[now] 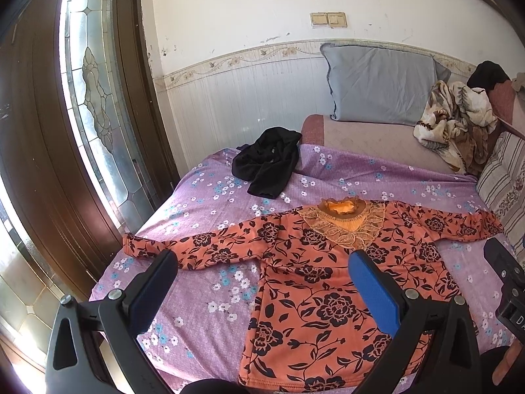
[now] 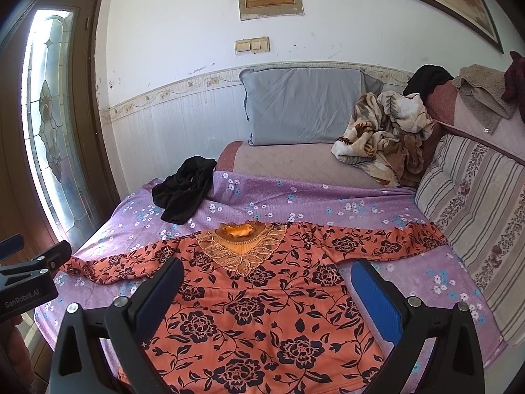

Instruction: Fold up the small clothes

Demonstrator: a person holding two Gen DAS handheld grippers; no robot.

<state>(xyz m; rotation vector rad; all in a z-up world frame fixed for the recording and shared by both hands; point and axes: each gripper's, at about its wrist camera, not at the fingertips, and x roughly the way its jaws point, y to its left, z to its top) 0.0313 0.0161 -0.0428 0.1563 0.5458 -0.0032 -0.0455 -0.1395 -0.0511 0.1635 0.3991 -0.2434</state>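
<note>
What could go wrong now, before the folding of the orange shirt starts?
1. The shirt's left sleeve reaches the edge of the bed and may slip off when it is pulled.
2. The open left gripper could pinch the purple sheet together with the shirt.
3. The black garment lies close, so a far fold might catch it.

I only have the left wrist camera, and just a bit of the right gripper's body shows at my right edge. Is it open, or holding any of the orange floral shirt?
Observer: The right gripper is open with nothing between its fingers, above the flat orange shirt.
Operator: Its body blocks the sheet to the right of the shirt. Anything lying there?
Observer: No, only bare flowered sheet between the shirt and the striped cushion.
Operator: More laundry past the crumpled blanket?
Observer: A beige towel is draped over the backrest, with something dark red beside it at the frame's edge.
</note>
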